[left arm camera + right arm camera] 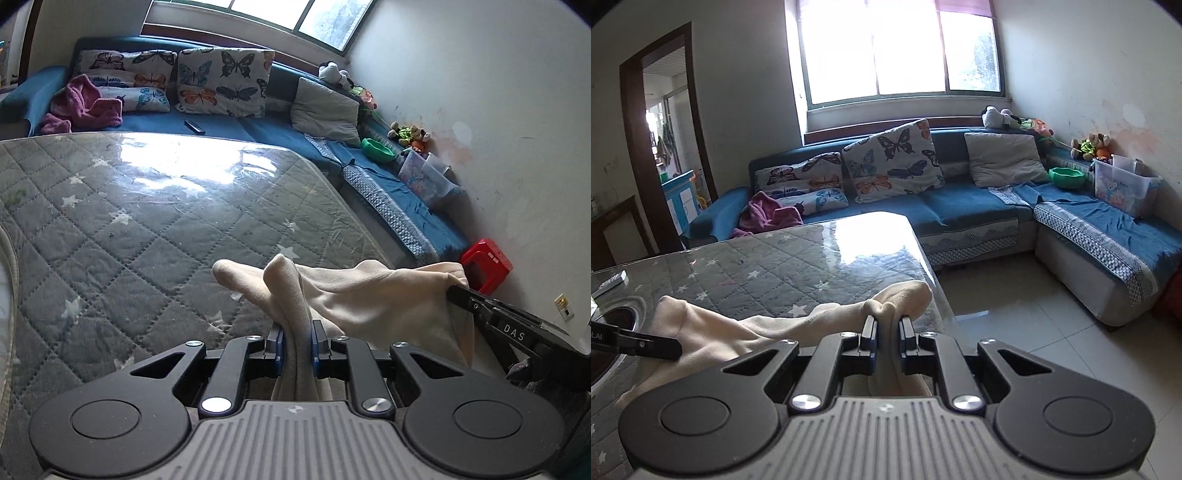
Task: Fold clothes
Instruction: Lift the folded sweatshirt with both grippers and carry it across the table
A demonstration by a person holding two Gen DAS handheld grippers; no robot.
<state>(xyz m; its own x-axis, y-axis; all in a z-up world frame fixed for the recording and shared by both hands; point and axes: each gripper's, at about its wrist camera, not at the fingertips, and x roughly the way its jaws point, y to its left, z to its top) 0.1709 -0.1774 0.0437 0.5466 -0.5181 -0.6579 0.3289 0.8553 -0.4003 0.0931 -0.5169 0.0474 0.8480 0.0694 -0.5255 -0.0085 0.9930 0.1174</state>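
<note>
Left wrist view. Left gripper (pixel 297 339): fingers pressed together on a bunched edge of the cream garment (pixel 369 295); cloth rises between the pads and flops forward past them. From this pinch the garment runs off to the right, to the right gripper (pixel 458 291), which comes in from the right edge and bites the far end of the same cloth. Long axis of the garment: sideways, gripper to gripper, sagging a little in the middle. The quilted table (pixel 129 221) lies ahead and below; whether the cloth's underside touches it cannot be told.

Right wrist view. Right gripper (pixel 886 332): fingers closed on a fold of the garment (pixel 738 332), a knob of cloth sticking out ahead of the tips. The rest trails left to the left gripper (pixel 665 347) at the left edge. The table's right edge (pixel 929 266) lies just ahead; floor to the right.

Judgement: both grippers hold opposite ends, neither nearer; the next fold likely turns on carrying this sideways span forward over the table.
</note>
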